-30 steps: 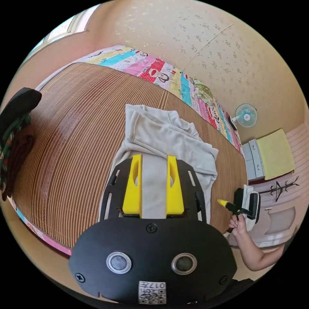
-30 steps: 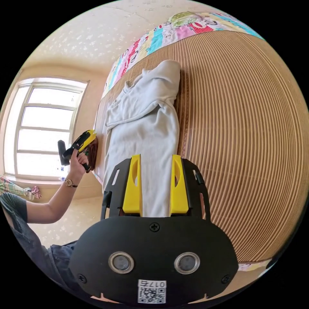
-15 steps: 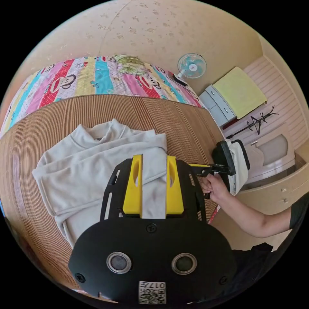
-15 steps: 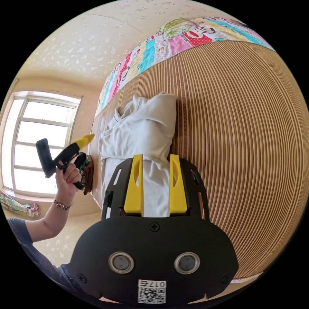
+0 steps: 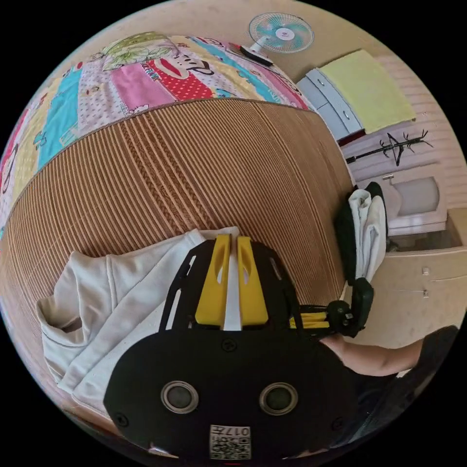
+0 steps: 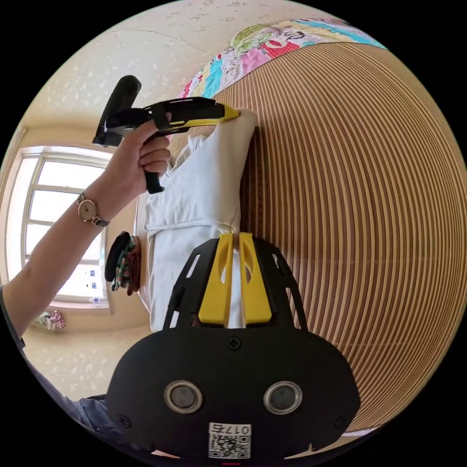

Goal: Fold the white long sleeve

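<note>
**Both grippers clamped on the edge of the white long sleeve**

Here we record the position of each part. The white long sleeve (image 5: pixel 116 296) lies partly folded on a woven bamboo mat (image 5: pixel 194 165) that covers a bed; a patchwork cartoon-print sheet (image 5: pixel 121 73) shows past the mat's far edge.

In the left gripper view, we see the left gripper (image 5: pixel 232 238) with its yellow jaws drawn close together and a thin strip of white cloth pinched between them, at the garment's corner. The rest of the garment spreads to the left of the jaws. To the right, the other gripper lies low against the mat edge.

In the right gripper view, the right gripper (image 6: pixel 233 236) is likewise clenched on the white cloth, at the near end of the same long edge. The left gripper (image 6: pixel 233 113), held in a hand (image 6: pixel 141 155) with a wristwatch (image 6: pixel 90 210), grips the far corner. The garment runs between the two grippers, along the mat.

An electric fan (image 5: pixel 281 31) stands beyond the bed.
</note>
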Available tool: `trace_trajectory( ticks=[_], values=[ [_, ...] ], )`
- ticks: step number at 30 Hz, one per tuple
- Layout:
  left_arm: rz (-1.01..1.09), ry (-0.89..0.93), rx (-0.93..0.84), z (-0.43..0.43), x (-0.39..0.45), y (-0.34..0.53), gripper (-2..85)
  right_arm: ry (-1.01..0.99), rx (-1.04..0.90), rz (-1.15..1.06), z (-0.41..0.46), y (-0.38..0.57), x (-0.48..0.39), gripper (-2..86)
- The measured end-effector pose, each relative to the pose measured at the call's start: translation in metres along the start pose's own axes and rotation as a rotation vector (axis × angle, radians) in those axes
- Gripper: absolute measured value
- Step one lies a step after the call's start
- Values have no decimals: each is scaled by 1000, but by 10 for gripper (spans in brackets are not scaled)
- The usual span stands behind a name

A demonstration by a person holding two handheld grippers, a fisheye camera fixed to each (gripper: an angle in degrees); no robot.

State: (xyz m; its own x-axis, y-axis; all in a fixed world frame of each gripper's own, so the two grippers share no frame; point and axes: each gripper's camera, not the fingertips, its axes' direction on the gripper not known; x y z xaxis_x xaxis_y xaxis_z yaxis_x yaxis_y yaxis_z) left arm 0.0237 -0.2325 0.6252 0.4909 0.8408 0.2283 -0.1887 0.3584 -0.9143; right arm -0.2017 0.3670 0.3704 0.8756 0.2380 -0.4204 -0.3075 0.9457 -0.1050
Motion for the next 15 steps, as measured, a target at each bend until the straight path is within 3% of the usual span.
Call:
trace_trajectory(
  ticks=[3, 6, 9, 12, 15],
  values=[
    [-114, 102, 15, 7, -39, 0, 32, -6, -12, 51, -3, -14, 20, 34],
    [-217, 263, 223, -25, -67, 27, 52, -62, -47, 45, -21, -17, 27, 40],
    [-166, 388, 384, -78, -71, 88, 106, -118, -49, -43, -52, 11, 25, 56],
    [-157, 89, 386, -124, -70, 194, 110, -136, -150, -61, -68, 58, 30, 79],
    [-322, -169, 254, -137, -95, 322, 112, -114, -280, -59, -70, 108, 31, 89]
  ],
)
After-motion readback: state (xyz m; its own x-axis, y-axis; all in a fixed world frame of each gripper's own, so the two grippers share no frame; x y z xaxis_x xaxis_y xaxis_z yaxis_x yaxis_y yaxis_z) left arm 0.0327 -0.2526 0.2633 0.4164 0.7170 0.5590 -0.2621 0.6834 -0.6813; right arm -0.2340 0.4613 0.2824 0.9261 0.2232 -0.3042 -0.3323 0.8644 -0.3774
